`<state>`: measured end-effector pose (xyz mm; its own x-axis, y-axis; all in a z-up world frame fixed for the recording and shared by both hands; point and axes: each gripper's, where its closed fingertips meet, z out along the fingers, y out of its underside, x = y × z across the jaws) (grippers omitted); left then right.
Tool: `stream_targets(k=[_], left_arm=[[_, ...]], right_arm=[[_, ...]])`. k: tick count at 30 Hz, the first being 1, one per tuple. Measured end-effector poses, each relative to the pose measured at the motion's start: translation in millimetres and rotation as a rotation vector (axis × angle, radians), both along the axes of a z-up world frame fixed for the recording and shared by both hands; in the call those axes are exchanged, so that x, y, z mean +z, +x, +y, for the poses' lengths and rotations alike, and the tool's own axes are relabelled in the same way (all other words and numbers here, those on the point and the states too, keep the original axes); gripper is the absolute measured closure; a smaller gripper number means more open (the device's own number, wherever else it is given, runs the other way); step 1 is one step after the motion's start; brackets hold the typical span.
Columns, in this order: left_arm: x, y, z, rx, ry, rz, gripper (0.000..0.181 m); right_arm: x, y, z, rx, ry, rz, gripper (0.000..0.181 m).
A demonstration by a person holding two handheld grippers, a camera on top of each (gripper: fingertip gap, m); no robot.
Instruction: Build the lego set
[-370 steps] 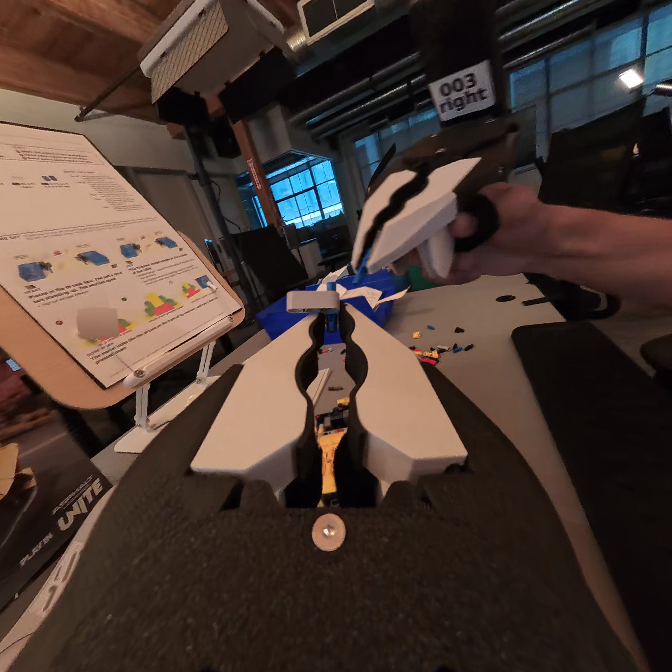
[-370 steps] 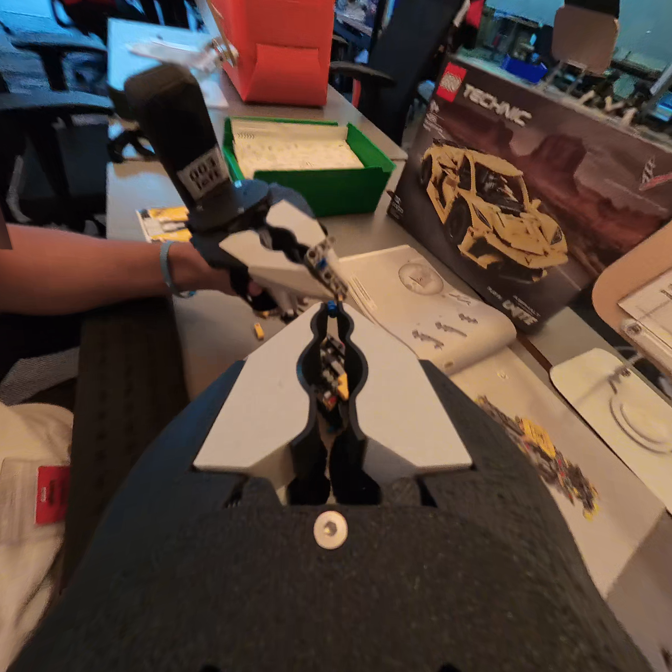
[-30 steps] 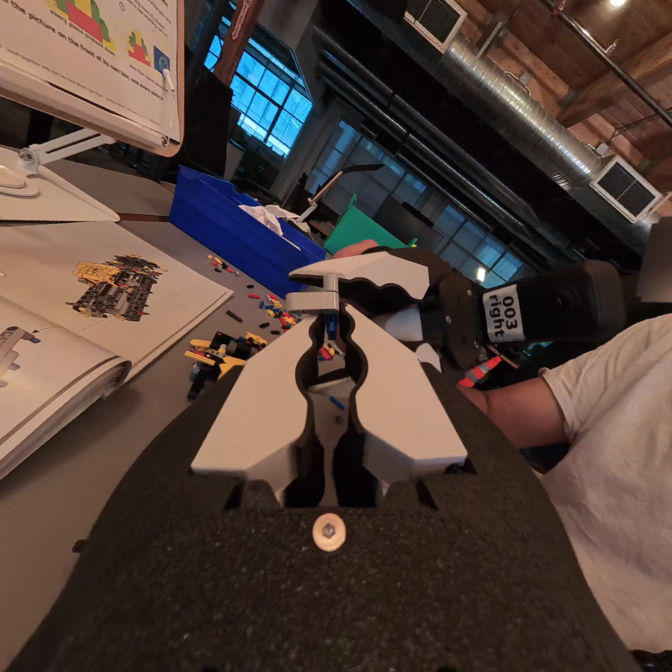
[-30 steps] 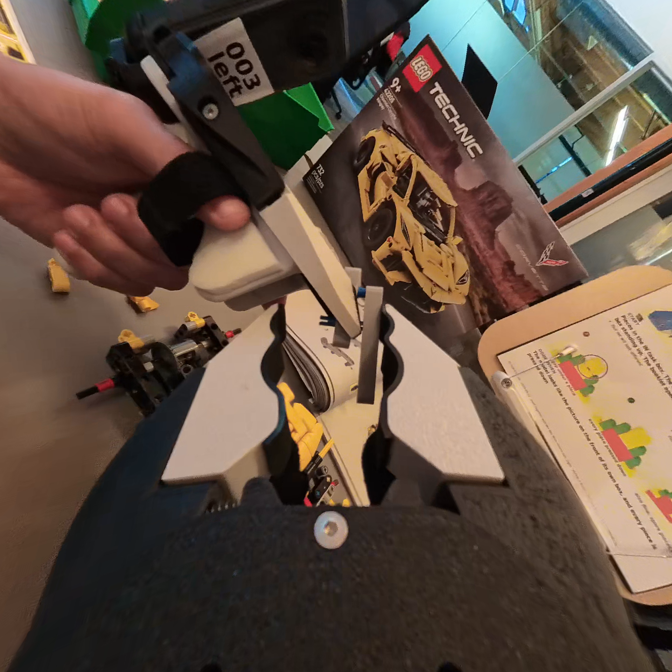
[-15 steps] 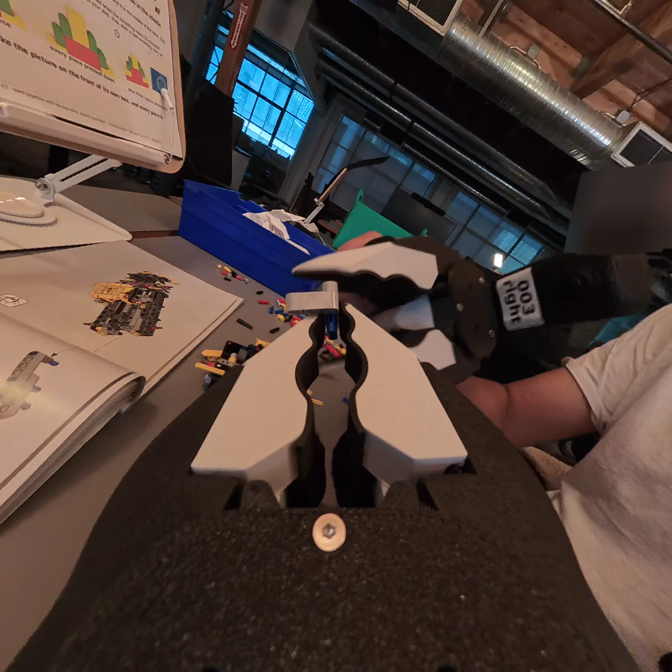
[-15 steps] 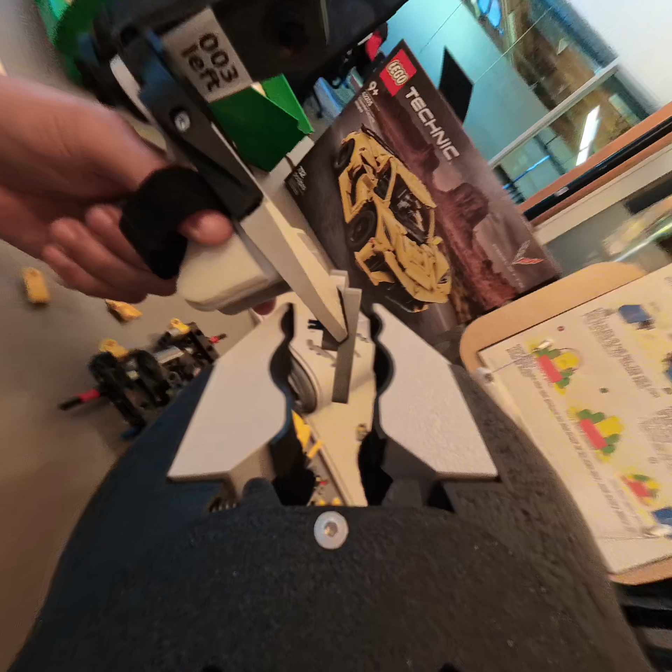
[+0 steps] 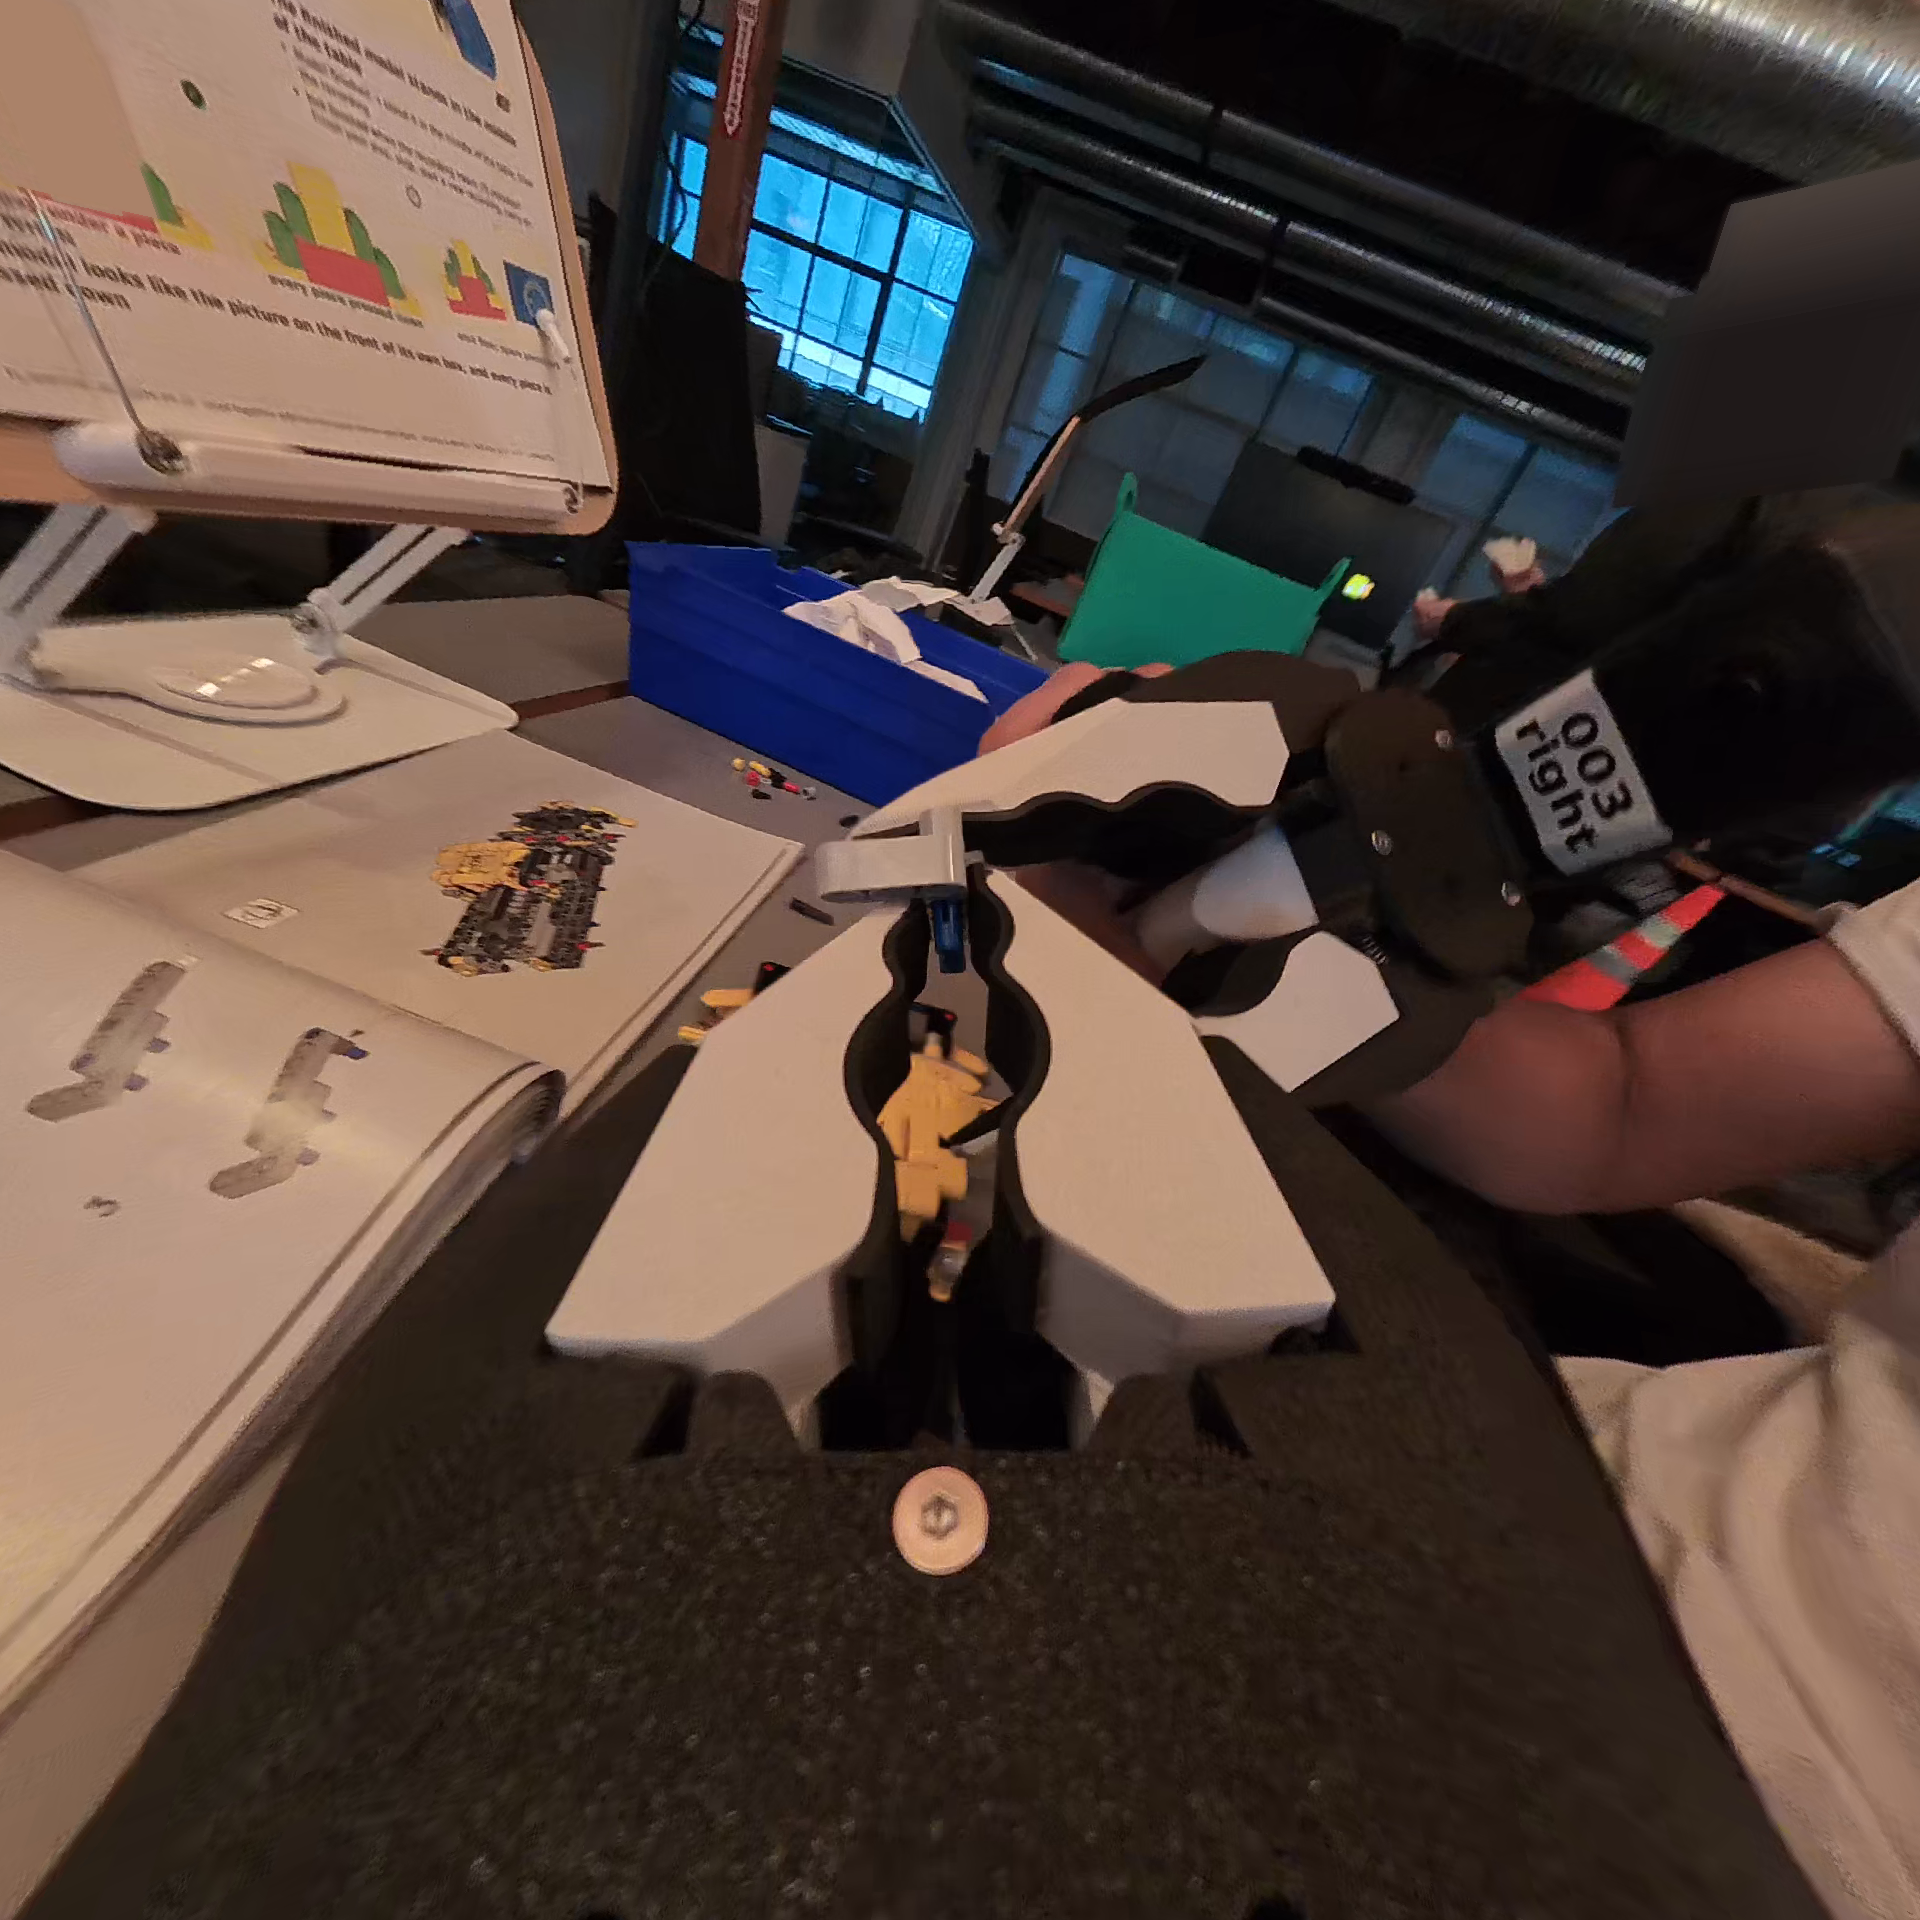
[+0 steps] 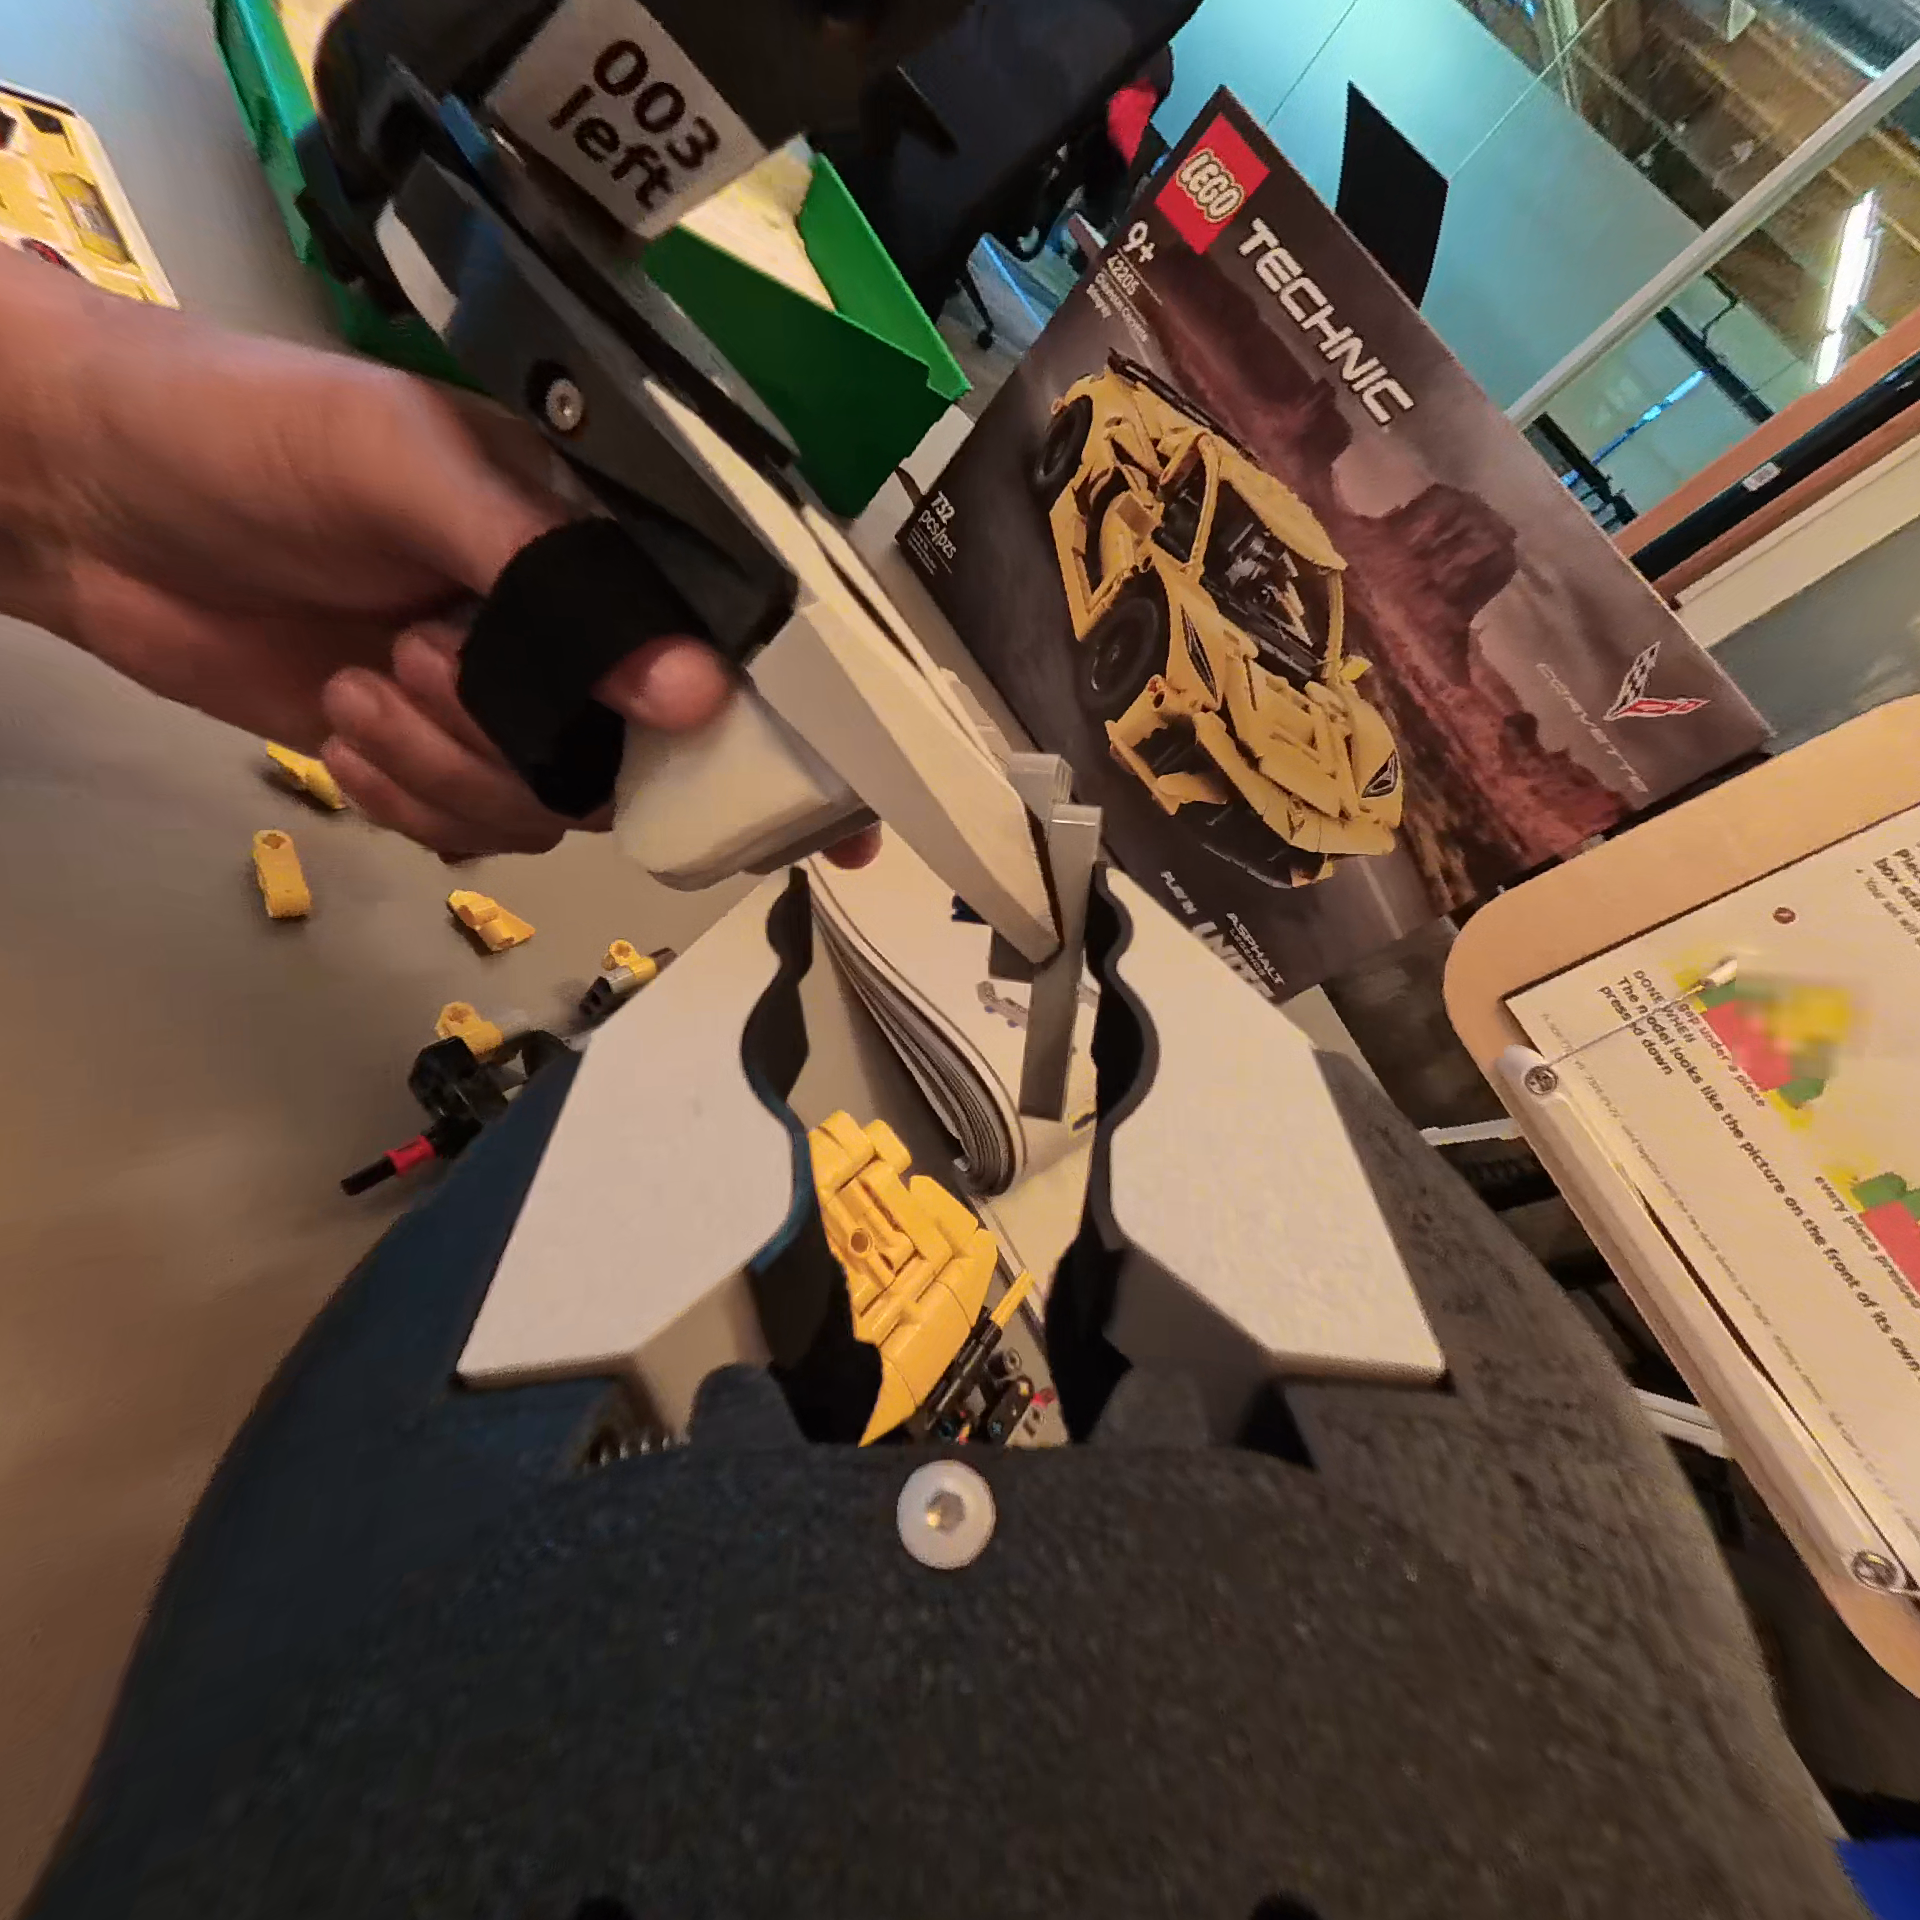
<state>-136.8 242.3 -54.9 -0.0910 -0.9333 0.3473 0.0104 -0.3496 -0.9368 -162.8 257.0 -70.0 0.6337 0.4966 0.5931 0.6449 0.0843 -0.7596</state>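
Left wrist view is showing the left gripper point(image 7: 948, 914) pinching a small blue plastic pin point(image 7: 943, 925) between its nearly closed white fingertips, with a light grey angled lego beam point(image 7: 885, 864) sitting on top of that pin. Coming in from the right, the right gripper point(image 7: 914, 831) is reaching over the beam; its fingers are spread wide apart, one above the beam and touching it, the other lower down and well clear. Seen from the right wrist view, the grey beam point(image 8: 1051, 966) is hanging just inside the right-hand finger point(image 8: 1226, 1132), while the other finger is standing far off, so nothing is being squeezed there. Below both tools, a yellow partly built lego car section point(image 8: 904, 1268) is lying on the grey worktop point(image 8: 135, 1039), near the open instruction booklet point(image 7: 312, 1060). Loose yellow pieces point(image 8: 281, 873) are scattered toward the worktop's left side, and the dark lego box with a yellow car picture point(image 8: 1299, 582) is standing at its far edge.
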Motion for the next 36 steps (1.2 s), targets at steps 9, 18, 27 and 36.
stream_targets(k=[9, 18, 27, 36], left_arm=[[-6.1, -23.0, 50.7, 0.337, 0.461, 0.095, 0.174], [19.9, -71.5, 107.4, 0.55, 0.224, -0.098, 0.174], [-8.1, -80.3, 136.1, 0.673, 0.128, 0.058, 0.174], [-2.4, -81.3, 134.0, 0.655, 0.102, 0.017, 0.174]], right_arm=[[4.0, 65.1, 14.5, -0.02, -0.383, 0.565, 0.127], [30.1, 116.1, 26.5, -0.012, -0.451, 1.091, 0.145], [12.9, 100.0, 29.6, -0.011, -0.443, 0.944, 0.147], [-4.8, 111.1, 39.0, -0.068, -0.422, 0.872, 0.145]])
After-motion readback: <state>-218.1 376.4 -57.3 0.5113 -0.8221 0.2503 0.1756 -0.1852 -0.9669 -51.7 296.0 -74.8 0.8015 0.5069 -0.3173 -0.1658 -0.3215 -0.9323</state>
